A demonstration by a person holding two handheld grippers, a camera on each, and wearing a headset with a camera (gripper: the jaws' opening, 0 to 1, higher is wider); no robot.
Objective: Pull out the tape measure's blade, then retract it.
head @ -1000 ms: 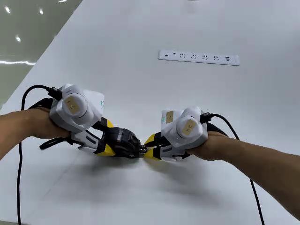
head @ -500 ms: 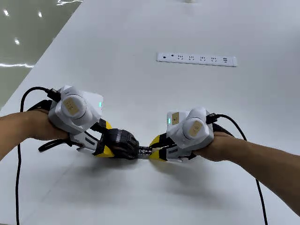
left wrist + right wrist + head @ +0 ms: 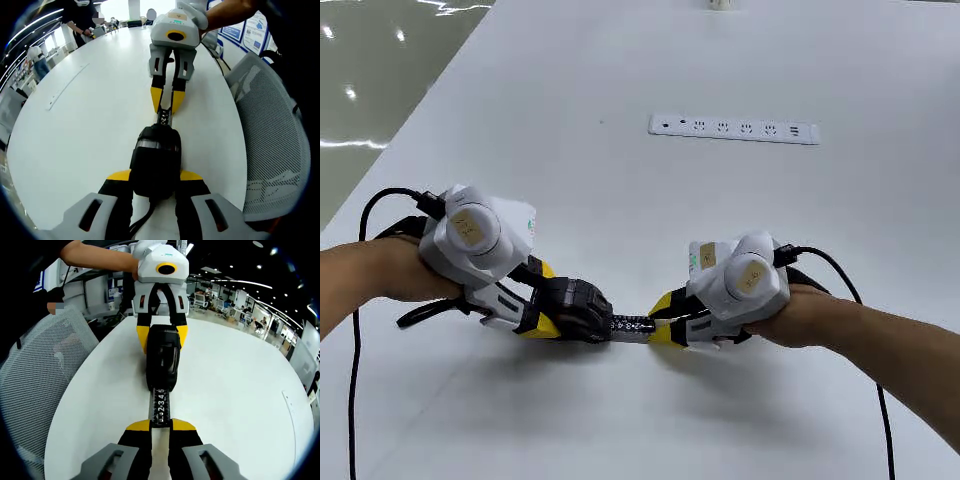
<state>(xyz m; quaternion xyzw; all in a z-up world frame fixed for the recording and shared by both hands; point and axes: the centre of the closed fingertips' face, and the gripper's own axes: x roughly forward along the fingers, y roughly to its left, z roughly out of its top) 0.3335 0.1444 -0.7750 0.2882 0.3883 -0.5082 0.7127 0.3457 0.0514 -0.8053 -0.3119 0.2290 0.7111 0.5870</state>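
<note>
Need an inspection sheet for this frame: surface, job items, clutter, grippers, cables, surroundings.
Surface: white workbench, matte, no marks seen.
Job's things: black tape measure lies low over the bench. Its blade is drawn out a short way, and the right gripper view shows printed digits.
Clutter: white power strip lies flat on the far side, with nothing plugged in.
Grippers: left gripper is shut on the tape measure's case. Right gripper is shut on the blade's end.
Cables: one black cable loops back from the left gripper. Another trails from the right gripper beside the forearm.
Surroundings: glossy floor left of the bench; mesh chair beside it.
</note>
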